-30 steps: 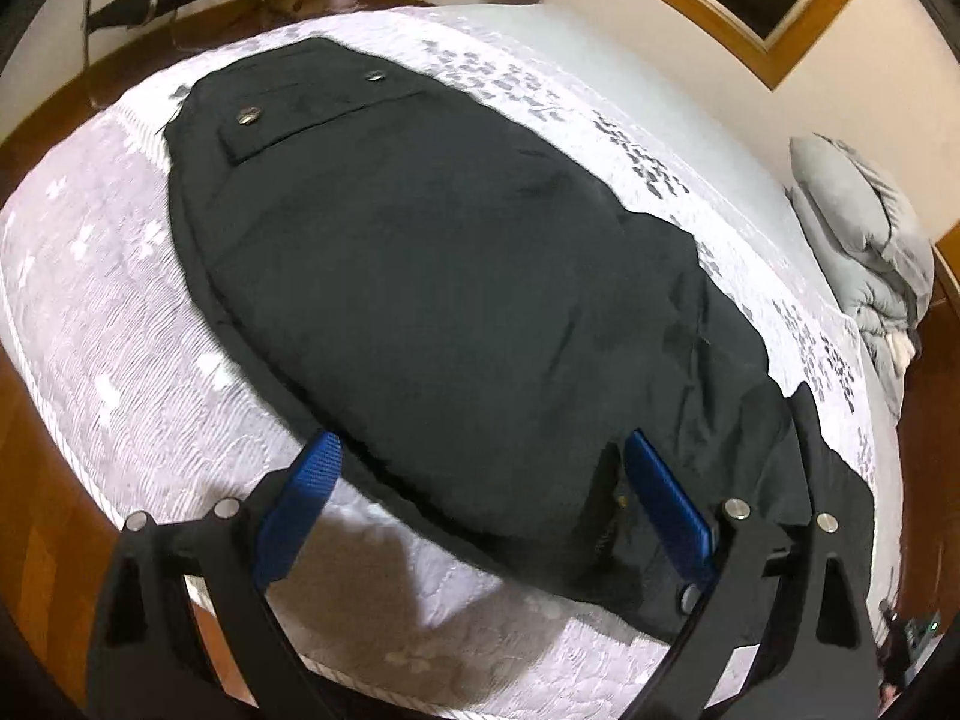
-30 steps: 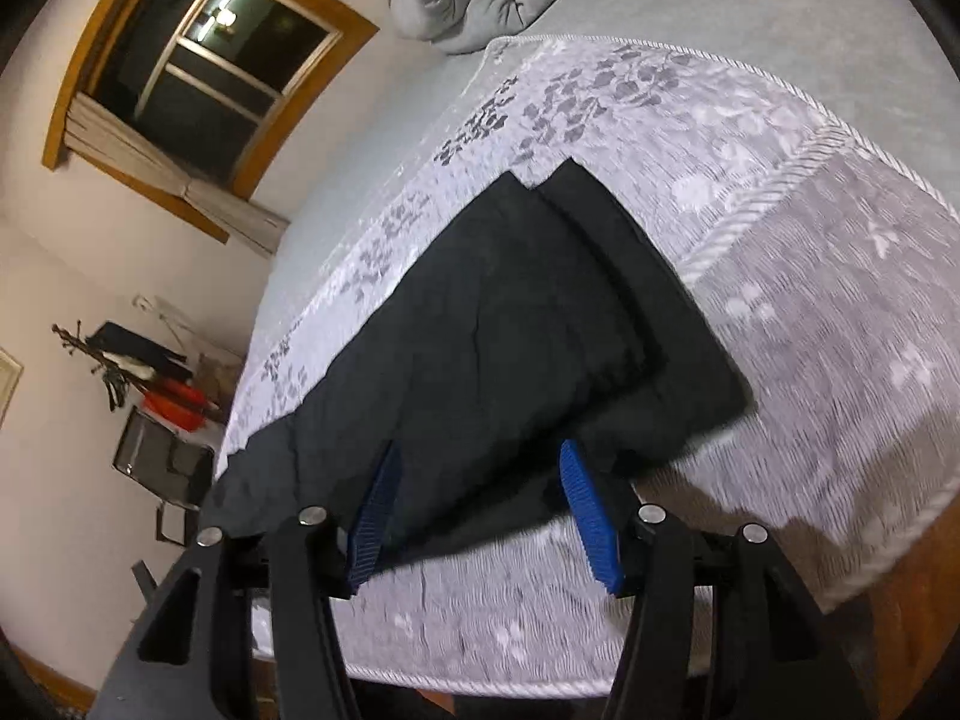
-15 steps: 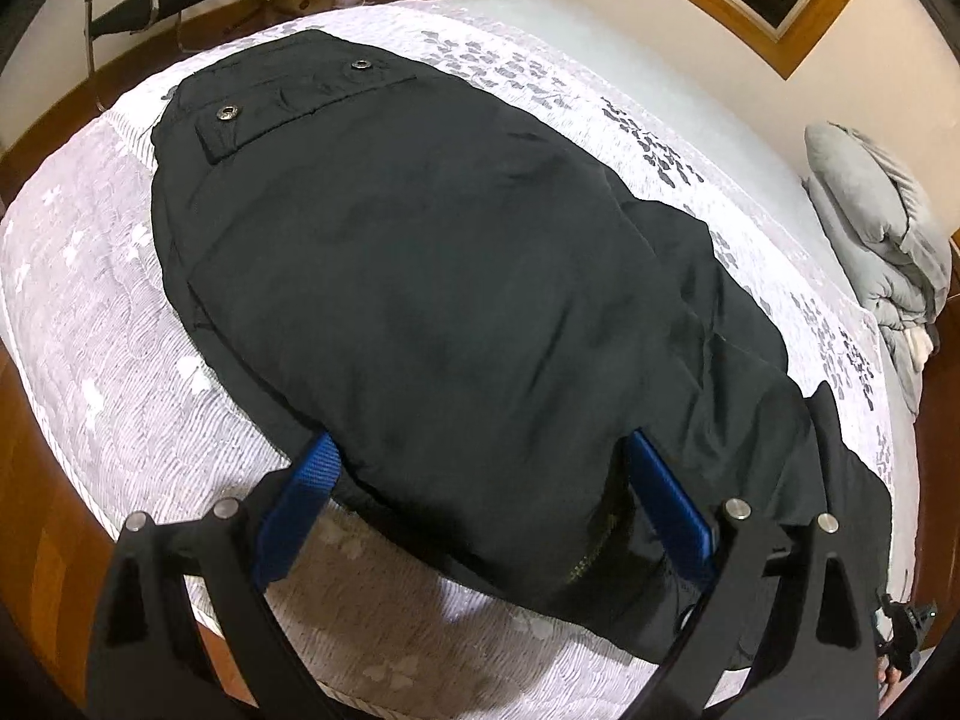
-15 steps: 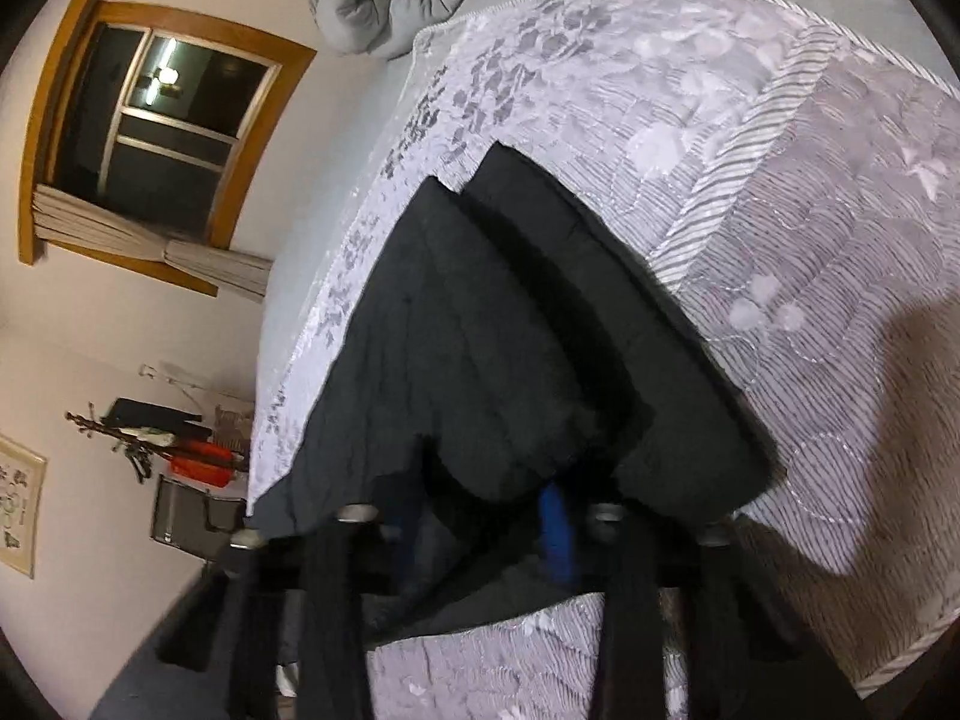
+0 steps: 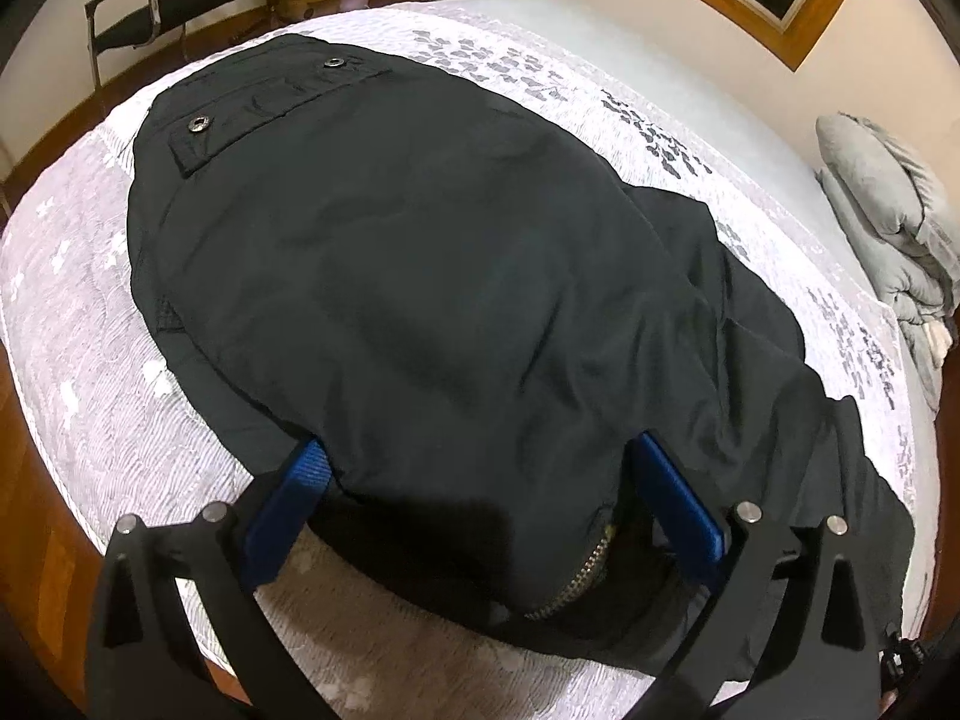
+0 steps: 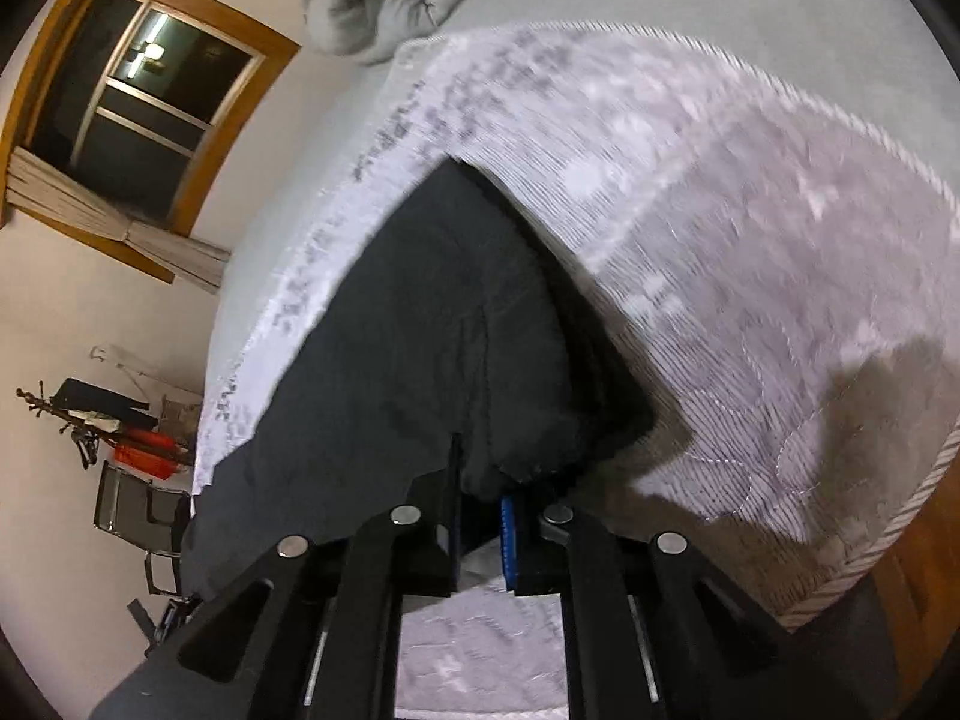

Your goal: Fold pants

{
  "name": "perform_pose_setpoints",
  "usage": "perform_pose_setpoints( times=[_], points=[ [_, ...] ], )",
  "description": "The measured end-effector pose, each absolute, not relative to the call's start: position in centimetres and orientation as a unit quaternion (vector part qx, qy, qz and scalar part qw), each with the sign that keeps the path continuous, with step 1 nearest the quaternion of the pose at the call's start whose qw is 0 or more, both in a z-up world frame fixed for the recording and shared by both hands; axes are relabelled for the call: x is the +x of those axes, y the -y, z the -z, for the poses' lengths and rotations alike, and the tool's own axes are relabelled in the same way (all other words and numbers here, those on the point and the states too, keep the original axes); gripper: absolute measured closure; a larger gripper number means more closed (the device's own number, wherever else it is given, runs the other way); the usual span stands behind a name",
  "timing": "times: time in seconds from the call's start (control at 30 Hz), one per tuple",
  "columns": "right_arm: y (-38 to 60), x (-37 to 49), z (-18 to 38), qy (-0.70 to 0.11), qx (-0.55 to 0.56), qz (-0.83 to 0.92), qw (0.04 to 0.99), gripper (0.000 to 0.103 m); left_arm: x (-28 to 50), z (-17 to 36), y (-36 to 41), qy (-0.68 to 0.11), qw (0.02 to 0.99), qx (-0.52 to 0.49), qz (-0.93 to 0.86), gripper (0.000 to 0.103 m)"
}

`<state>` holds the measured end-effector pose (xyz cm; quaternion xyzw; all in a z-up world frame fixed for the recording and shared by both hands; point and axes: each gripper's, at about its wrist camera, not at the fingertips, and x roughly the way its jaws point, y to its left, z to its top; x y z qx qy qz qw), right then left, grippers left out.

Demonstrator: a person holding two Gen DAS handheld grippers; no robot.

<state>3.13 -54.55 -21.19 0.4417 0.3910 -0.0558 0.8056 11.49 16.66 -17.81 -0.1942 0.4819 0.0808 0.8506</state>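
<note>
Since earlier, right gripper has just closed on black fabric pants' hem; left gripper gapes, straddling waistband, unclamped. Folding barely begun.

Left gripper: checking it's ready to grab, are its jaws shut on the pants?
No, the left gripper stands wide open, the pants waist lying between its blue pads.

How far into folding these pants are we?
Early. The black pants lie spread lengthwise on the bed, legs stacked. The right hand-held gripper is shut on the hem end; the left hand-held gripper is open, straddling the waist. No crosswise fold shows yet.
</note>
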Motion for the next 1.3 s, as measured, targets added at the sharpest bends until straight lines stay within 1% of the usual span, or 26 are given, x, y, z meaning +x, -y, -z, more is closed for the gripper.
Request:
perform_pose_setpoints(
  times=[0.07, 0.1, 0.13, 0.27, 0.3, 0.33, 0.4, 0.5, 0.7, 0.8, 0.87, 0.9, 1.0, 1.03, 1.07, 1.13, 1.2, 1.27, 1.3],
  points=[
    [54.5, 3.1, 21.0, -0.387, 0.436, 0.052, 0.811, 0.083, 11.5, 17.7, -16.8, -0.482, 0.851, -0.196, -0.078, 0.003],
    [54.3, 3.0, 20.7, -0.383, 0.435, 0.042, 0.814, 0.071, 11.4, 17.7, -17.0, -0.480, 0.851, -0.202, -0.074, 0.003],
    [54.1, 2.8, 20.3, -0.382, 0.430, 0.044, 0.817, 0.065, 11.2, 17.7, -17.2, -0.479, 0.850, -0.208, -0.071, 0.003],
    [54.2, 1.8, 19.4, -0.383, 0.419, 0.054, 0.821, 0.053, 10.5, 17.2, -18.0, -0.473, 0.851, -0.216, -0.079, 0.003],
    [54.3, 1.4, 19.2, -0.383, 0.416, 0.060, 0.823, 0.046, 10.1, 17.1, -18.2, -0.473, 0.851, -0.210, -0.086, 0.003],
    [54.5, 1.1, 19.1, -0.382, 0.415, 0.061, 0.824, 0.042, 9.8, 17.0, -18.3, -0.473, 0.852, -0.206, -0.090, 0.003],
    [54.9, 0.6, 19.1, -0.379, 0.417, 0.059, 0.824, 0.041, 9.2, 16.7, -18.7, -0.474, 0.852, -0.203, -0.094, 0.003],
    [55.6, 0.7, 19.8, -0.382, 0.425, 0.062, 0.818, 0.034, 8.3, 16.9, -20.0, -0.481, 0.844, -0.213, -0.102, 0.003],
    [56.4, 1.6, 22.0, -0.368, 0.463, 0.056, 0.805, 0.033, 7.8, 17.5, -22.4, -0.477, 0.831, -0.265, -0.113, 0.003],
    [56.3, 2.6, 22.4, -0.363, 0.469, 0.055, 0.804, 0.033, 8.4, 17.9, -23.0, -0.477, 0.827, -0.277, -0.109, 0.003],
    [56.4, 3.3, 22.6, -0.369, 0.464, 0.064, 0.802, 0.049, 8.9, 18.3, -23.2, -0.479, 0.825, -0.281, -0.107, 0.003],
    [56.6, 3.5, 22.7, -0.372, 0.468, 0.061, 0.800, 0.061, 9.3, 18.7, -23.2, -0.483, 0.822, -0.283, -0.108, 0.003],
    [57.3, 4.1, 22.3, -0.360, 0.493, 0.042, 0.791, 0.078, 10.1, 19.2, -23.0, -0.483, 0.821, -0.279, -0.117, 0.003],
    [57.5, 4.4, 21.6, -0.357, 0.491, 0.036, 0.794, 0.082, 10.2, 19.2, -22.8, -0.478, 0.825, -0.278, -0.118, 0.004],
    [57.5, 4.7, 20.7, -0.354, 0.482, 0.032, 0.801, 0.083, 10.3, 19.2, -22.6, -0.473, 0.827, -0.278, -0.118, 0.005],
    [57.5, 5.3, 18.6, -0.344, 0.461, 0.024, 0.818, 0.086, 10.5, 19.0, -21.8, -0.468, 0.832, -0.274, -0.119, 0.008],
    [58.0, 5.8, 15.8, -0.319, 0.442, 0.021, 0.838, 0.087, 10.6, 19.0, -20.8, -0.466, 0.833, -0.272, -0.120, 0.019],
    [58.6, 5.7, 13.9, -0.299, 0.429, 0.034, 0.852, 0.088, 10.5, 19.0, -19.9, -0.462, 0.836, -0.274, -0.115, 0.025],
    [59.0, 5.6, 13.4, -0.291, 0.425, 0.041, 0.856, 0.088, 10.4, 19.2, -19.3, -0.458, 0.835, -0.283, -0.110, 0.026]
  ],
)
